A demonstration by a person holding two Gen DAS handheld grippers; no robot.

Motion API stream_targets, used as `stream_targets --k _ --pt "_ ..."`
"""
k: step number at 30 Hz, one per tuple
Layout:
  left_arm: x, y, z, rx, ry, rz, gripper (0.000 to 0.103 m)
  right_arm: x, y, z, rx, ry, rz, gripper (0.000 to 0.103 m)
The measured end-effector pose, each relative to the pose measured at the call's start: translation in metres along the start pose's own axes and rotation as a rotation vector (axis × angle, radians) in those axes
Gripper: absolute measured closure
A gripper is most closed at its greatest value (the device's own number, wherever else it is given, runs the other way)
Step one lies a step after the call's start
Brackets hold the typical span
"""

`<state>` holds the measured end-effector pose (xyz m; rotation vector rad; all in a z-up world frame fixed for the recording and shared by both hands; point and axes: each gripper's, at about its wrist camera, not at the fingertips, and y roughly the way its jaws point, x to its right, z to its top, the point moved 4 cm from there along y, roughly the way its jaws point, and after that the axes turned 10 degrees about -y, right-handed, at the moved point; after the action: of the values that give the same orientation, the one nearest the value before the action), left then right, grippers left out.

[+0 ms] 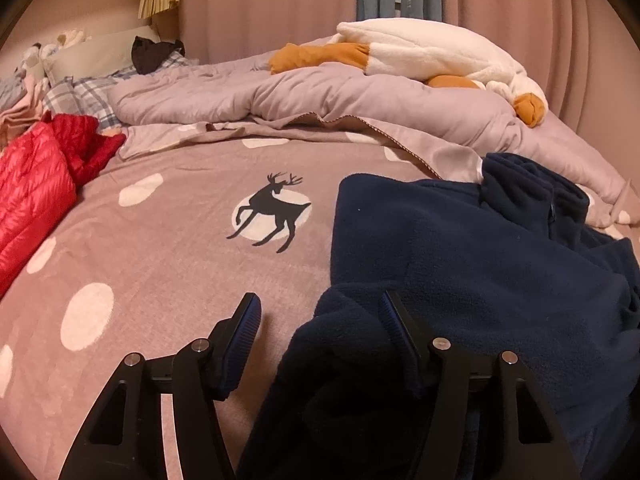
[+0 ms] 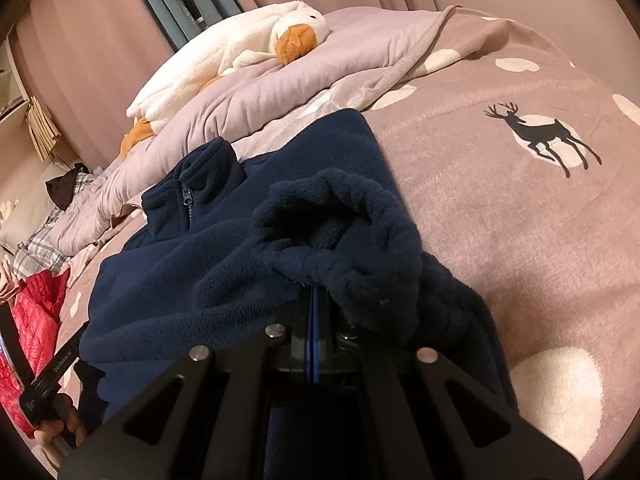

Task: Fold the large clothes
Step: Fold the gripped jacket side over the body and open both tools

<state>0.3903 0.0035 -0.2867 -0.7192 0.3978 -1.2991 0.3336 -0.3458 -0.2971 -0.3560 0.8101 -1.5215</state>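
A navy fleece point(image 1: 460, 248) lies on the bed point(image 1: 168, 264), collar far (zipped up). The left gripper point(image 1: 320, 316) gapes over its near edge; the right gripper point(image 2: 314, 300) is clenched on a sleeve cuff point(image 2: 340, 220).

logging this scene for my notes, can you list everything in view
fleece jacket: 1, navy, zip collar, near side of bed
sleeve cuff: 1, navy, bunched above the right tool
puffer jacket: 1, red, left edge of bed
bedspread: 1, mauve with white dots and deer print, covers the bed
duvet: 1, lilac, rumpled at far side
goose plush: 1, white and orange, on the duvet
plaid pillow: 1, blue-grey, far left
curtains: pink, behind bed
left tool: 1, black, open over the jacket's edge
right tool: 1, black, shut on the cuff
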Motion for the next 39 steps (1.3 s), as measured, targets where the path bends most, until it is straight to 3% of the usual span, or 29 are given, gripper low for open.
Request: stream_targets --k 3,7,10,12,15,18,20,21,22,25,27,28,32,34,39 --pt "0.0 -0.001 0.0 0.006 0.003 -0.007 0.044 0.0 0.0 0.0 0.001 0.0 0.0 0.103" --pt "0.001 -0.009 0.002 0.031 -0.002 -0.069 0.058 0.0 0.001 0.0 0.002 -0.001 -0.002 0.103" --pt "-0.008 -0.026 0.009 0.075 -0.065 -0.129 0.07 -0.001 0.001 0.0 0.003 -0.008 -0.008 0.103" --pt "-0.014 -0.041 0.015 0.089 -0.11 -0.17 0.073 -0.002 -0.003 0.002 0.006 -0.015 -0.011 0.103" --pt "0.001 -0.054 0.019 0.08 -0.009 -0.23 0.073 -0.012 -0.016 0.009 -0.003 -0.059 -0.049 0.103" --pt "0.028 -0.065 0.014 0.137 0.159 -0.22 0.073 -0.029 -0.039 0.024 0.063 -0.135 -0.122 0.089" --pt "0.045 -0.051 0.005 0.052 0.196 -0.25 0.073 -0.037 -0.049 0.034 0.093 -0.193 -0.169 0.062" --pt "0.051 -0.04 -0.001 0.002 0.177 -0.285 0.073 -0.037 -0.052 0.036 0.103 -0.206 -0.186 0.058" --pt "0.055 -0.03 -0.008 -0.008 0.166 -0.278 0.073 -0.036 -0.054 0.037 0.107 -0.211 -0.199 0.057" --pt "0.071 -0.02 -0.02 0.001 0.254 -0.213 0.074 -0.02 -0.048 0.029 0.082 -0.201 -0.243 0.057" --pt "0.076 -0.018 -0.022 -0.019 0.278 -0.248 0.074 -0.003 -0.033 0.014 0.039 -0.197 -0.307 0.055" --pt "0.073 -0.014 -0.021 -0.038 0.263 -0.267 0.074 0.005 -0.023 0.005 0.005 -0.187 -0.321 0.047" --pt "0.069 -0.014 -0.02 -0.04 0.242 -0.288 0.074 0.034 -0.016 -0.001 -0.012 -0.014 -0.157 0.037" --pt "0.072 -0.014 -0.022 -0.032 0.258 -0.264 0.074 0.041 -0.01 -0.004 -0.027 0.008 -0.147 0.033" --pt "0.081 -0.016 -0.03 -0.003 0.333 -0.176 0.072 0.035 -0.01 -0.002 -0.029 -0.021 -0.179 0.032"
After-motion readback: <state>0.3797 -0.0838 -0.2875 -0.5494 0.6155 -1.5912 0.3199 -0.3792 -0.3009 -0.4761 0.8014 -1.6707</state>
